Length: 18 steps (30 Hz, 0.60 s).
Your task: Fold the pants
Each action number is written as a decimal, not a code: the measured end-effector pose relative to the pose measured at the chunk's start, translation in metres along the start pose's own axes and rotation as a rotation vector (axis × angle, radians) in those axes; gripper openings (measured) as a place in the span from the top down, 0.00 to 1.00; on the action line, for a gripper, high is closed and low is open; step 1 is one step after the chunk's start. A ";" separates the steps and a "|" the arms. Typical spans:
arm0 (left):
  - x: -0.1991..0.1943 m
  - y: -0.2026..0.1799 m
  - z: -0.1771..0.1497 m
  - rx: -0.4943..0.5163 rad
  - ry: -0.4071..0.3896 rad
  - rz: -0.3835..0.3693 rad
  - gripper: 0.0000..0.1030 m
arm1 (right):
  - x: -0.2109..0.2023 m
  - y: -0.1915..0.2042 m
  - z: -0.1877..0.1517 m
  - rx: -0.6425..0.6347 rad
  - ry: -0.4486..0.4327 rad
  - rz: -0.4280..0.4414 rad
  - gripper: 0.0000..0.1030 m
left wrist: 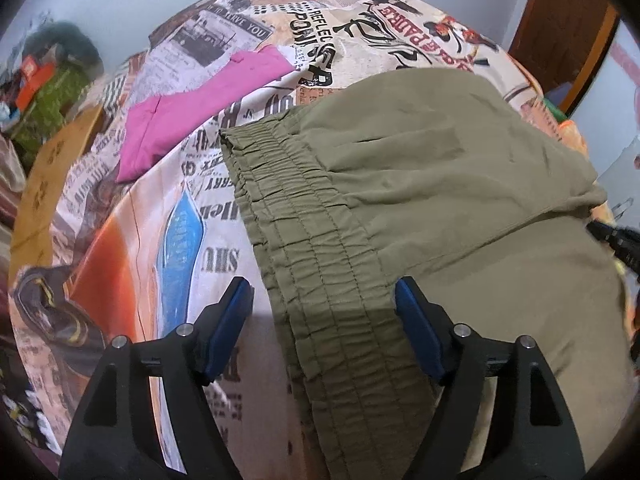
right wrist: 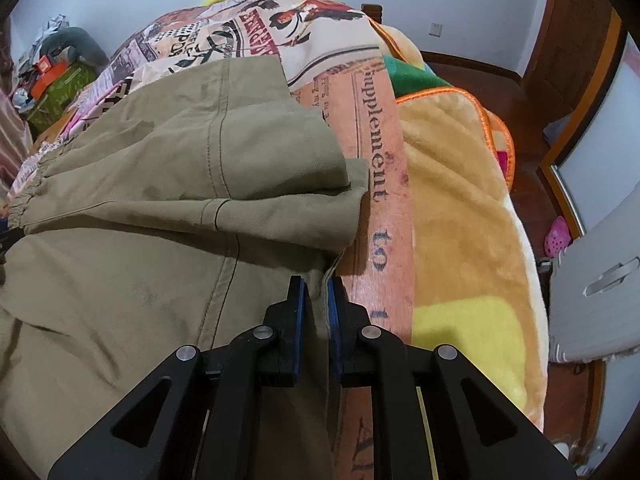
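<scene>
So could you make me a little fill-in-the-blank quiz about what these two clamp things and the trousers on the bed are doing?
1. The olive pants lie on a bedsheet printed like a ____.
2. The right gripper is shut on the pants' ____.
3. The left gripper stands ____ over the elastic waistband.
4. Beyond the waistband lies a ____ garment.

Missing words: newspaper; edge; open; pink

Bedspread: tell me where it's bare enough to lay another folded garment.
Bare bedspread lies between the pants' waistband and the pink garment, and beyond the pants toward the wall. In the right wrist view only a narrow strip separates the pants from the plush blanket.
</scene>
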<state>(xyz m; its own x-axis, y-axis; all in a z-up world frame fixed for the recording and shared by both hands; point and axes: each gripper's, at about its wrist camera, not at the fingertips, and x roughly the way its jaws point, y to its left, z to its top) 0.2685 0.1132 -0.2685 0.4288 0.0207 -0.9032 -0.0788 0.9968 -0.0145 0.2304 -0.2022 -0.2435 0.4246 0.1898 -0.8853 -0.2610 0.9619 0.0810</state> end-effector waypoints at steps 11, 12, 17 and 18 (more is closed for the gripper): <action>-0.033 0.025 0.024 -0.042 -0.085 0.017 0.27 | -0.045 -0.022 0.028 0.073 -0.100 0.050 0.78; -0.031 0.025 0.029 -0.041 -0.084 0.018 0.27 | -0.045 -0.022 0.033 0.080 -0.110 0.056 0.73; -0.019 0.016 0.040 -0.003 -0.068 0.013 0.27 | -0.036 -0.017 0.055 0.065 -0.125 0.058 0.61; -0.015 0.013 0.041 0.008 -0.060 0.013 0.27 | -0.031 -0.016 0.059 0.055 -0.122 0.059 0.59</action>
<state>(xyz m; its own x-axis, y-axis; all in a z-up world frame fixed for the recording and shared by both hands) 0.2977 0.1292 -0.2377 0.4807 0.0383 -0.8761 -0.0774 0.9970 0.0011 0.2721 -0.2118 -0.1900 0.5131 0.2653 -0.8163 -0.2423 0.9571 0.1587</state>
